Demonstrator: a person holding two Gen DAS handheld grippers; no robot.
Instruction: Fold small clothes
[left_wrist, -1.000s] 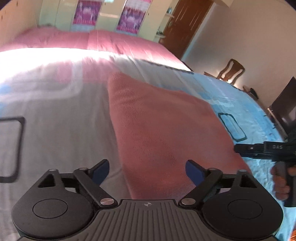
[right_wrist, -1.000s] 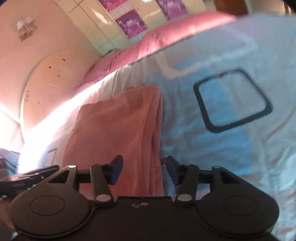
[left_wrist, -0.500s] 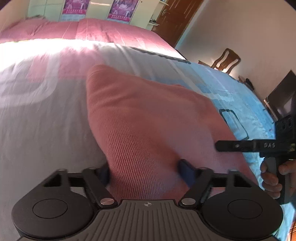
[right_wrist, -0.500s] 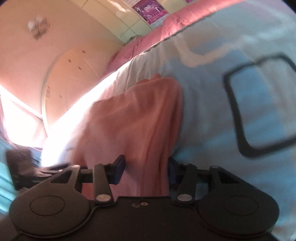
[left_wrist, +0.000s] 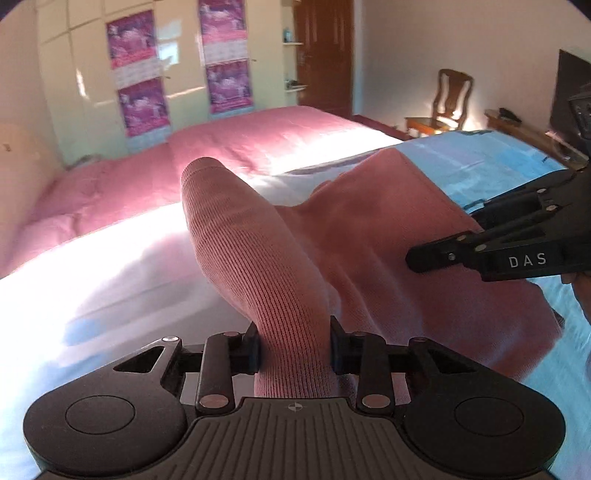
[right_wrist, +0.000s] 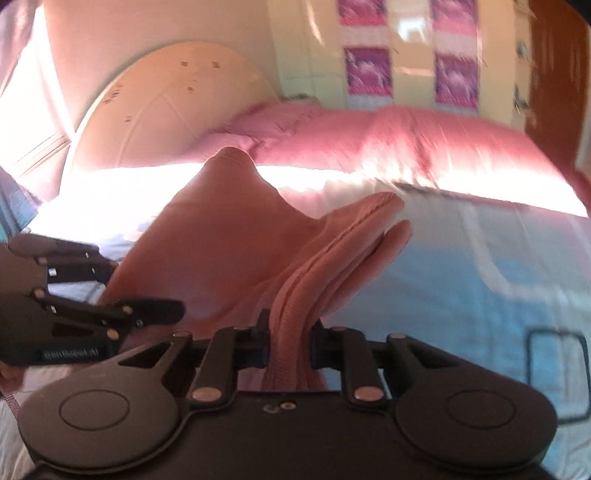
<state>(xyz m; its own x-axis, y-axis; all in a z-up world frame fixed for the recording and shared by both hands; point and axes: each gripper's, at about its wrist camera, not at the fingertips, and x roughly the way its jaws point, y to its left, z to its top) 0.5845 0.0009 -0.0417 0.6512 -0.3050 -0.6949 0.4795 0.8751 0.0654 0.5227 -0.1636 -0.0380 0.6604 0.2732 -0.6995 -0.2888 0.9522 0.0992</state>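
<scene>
A pink knitted garment (left_wrist: 258, 251) is lifted off the bed, sagging between both grippers. My left gripper (left_wrist: 294, 349) is shut on its near left edge. My right gripper (right_wrist: 290, 343) is shut on the stacked folded edge of the same garment (right_wrist: 229, 251). The right gripper also shows in the left wrist view (left_wrist: 491, 254) at the right, and the left gripper shows in the right wrist view (right_wrist: 96, 314) at the left. The garment's far corners stick up in both views.
The bed has a white and light blue sheet (left_wrist: 491, 158) with dark square outlines and a pink blanket (left_wrist: 258, 144) at the far side. A headboard (right_wrist: 170, 96) stands at the left. A wooden chair (left_wrist: 448, 99), a door and a wardrobe with posters stand beyond.
Both grippers closed on the garment's near edge and lifted it off the bed. The garment, flat a second ago, now hangs raised between them. Both cameras tilted up toward the far wall.
</scene>
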